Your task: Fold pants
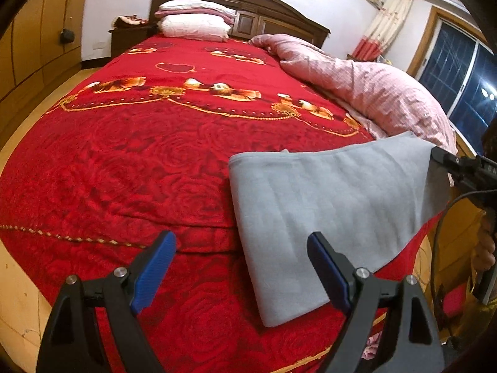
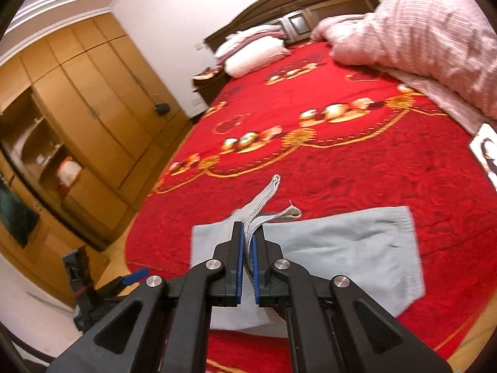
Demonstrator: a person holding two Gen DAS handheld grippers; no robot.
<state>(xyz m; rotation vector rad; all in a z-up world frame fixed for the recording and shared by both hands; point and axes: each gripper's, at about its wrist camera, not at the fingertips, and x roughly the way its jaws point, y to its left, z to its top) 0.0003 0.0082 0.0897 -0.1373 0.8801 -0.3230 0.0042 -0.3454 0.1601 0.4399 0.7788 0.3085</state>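
Grey pants (image 1: pixel 329 205) lie folded on the red bedspread near the bed's foot, at the right of the left wrist view. My left gripper (image 1: pixel 240 255) hangs open above the bedspread, its blue pads wide apart, just left of the fabric's near edge. In the right wrist view the grey pants (image 2: pixel 357 248) spread across the bed, and my right gripper (image 2: pixel 248 233) is shut on a lifted edge of them; hem ends (image 2: pixel 273 186) stick up past the pads. The right gripper (image 1: pixel 459 168) also shows at the far right edge of the left wrist view, holding the fabric's corner.
A pink duvet (image 1: pixel 366 87) is heaped along the bed's right side, pillows (image 1: pixel 195 21) by the headboard. A wooden wardrobe (image 2: pixel 77 108) stands left of the bed. A photo or card (image 2: pixel 487 152) lies on the bedspread at the right. A window (image 1: pixel 459 74) is behind.
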